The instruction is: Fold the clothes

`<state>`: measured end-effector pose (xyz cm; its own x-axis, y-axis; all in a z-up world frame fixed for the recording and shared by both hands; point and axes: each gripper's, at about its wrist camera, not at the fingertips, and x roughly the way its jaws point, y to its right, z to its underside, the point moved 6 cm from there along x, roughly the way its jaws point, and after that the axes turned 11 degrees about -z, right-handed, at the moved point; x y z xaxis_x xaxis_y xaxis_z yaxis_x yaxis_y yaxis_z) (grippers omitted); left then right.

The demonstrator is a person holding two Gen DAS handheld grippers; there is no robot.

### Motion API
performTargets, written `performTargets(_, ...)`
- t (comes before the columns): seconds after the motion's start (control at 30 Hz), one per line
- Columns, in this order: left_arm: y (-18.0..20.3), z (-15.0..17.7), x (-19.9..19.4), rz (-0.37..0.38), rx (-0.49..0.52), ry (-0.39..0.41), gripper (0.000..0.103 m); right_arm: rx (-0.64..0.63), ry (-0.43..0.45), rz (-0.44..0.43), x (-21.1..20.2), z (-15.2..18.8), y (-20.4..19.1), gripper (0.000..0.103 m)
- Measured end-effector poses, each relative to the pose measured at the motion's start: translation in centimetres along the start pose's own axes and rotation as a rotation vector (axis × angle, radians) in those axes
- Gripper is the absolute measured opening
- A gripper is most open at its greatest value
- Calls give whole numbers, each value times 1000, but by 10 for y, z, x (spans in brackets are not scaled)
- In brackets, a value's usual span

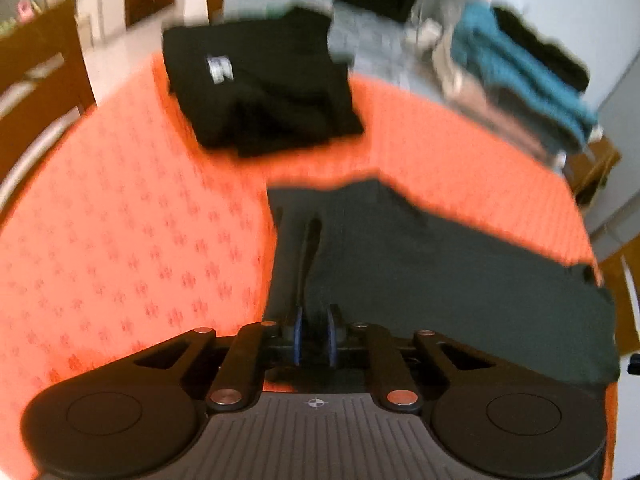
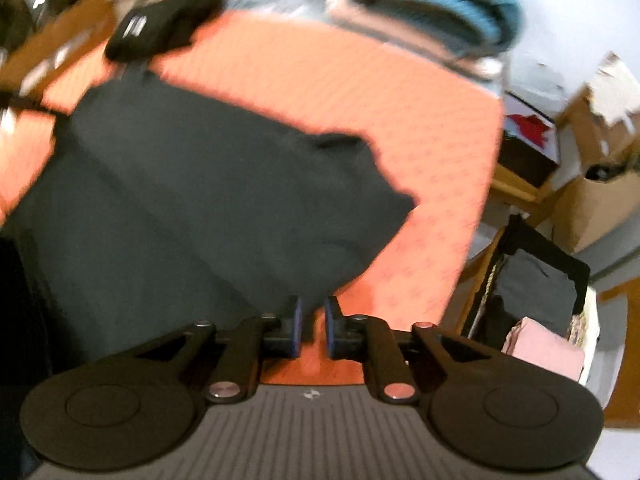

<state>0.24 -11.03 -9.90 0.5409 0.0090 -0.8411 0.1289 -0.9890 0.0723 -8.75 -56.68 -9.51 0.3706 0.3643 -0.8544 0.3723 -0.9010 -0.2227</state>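
— Any writing you can read?
— Only a blurred white logo on the folded black shirt point(image 1: 260, 84), illegible.
— And the grippers?
— Left gripper point(image 1: 315, 334) and right gripper point(image 2: 312, 330) stand narrowly apart; a grip on the dark grey garment point(image 2: 192, 184), lying on the orange cloth point(image 1: 120, 220), can't be told.

both the left gripper point(image 1: 315, 334) and the right gripper point(image 2: 312, 330) are matte black: two round hubs, slotted linkage arms with silver rivets, a ribbed grey base, blue-edged finger pads point(image 2: 297, 330).

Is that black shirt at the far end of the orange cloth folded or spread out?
Folded: the black shirt lies as a compact, layered rectangle.
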Motion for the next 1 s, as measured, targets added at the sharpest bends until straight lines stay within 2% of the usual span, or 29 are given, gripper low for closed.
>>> performTargets(0.1, 6, -13, -13, 10, -18, 76, 19, 106, 82, 3, -10, -16, 22, 25)
performTargets(0.17, 18, -18, -13, 20, 6, 99, 21, 171, 109, 9, -6, -27, 39, 27)
performTargets(0.2, 24, -19, -10, 24, 21, 98, 21, 204, 117, -1, -2, -32, 47, 31)
performTargets(0.37, 51, -15, 21, 36, 76, 34, 21, 386, 152, -44, 23, -48, 85, 34)
performTargets(0.57, 56, -4, 38, 42, 88, -10, 21, 671, 171, -145, 58, -35, 121, 34)
performTargets(0.6, 55, -3, 39, 46, 85, -15, 21, 707, 181, -170, 61, -33, 124, 33)
performTargets(0.63, 54, -2, 40, 48, 82, -18, 21, 739, 197, -194, 63, -30, 126, 28)
performTargets(0.67, 53, -2, 41, 48, 80, -21, 21, 766, 217, -215, 63, -29, 127, 7)
performTargets(0.77, 50, -1, 44, 48, 75, -29, 15, 795, 277, -194, 55, -28, 134, 5)
performTargets(0.8, 49, -1, 45, 49, 72, -31, 11, 796, 279, -180, 55, -28, 135, 5)
performTargets(0.93, 44, -2, 48, 61, 50, -38, 9, 755, 242, -159, 66, -29, 135, 6)
performTargets(1.0, 43, -3, 47, 63, 49, -43, 9, 725, 238, -131, 60, -30, 134, 14)
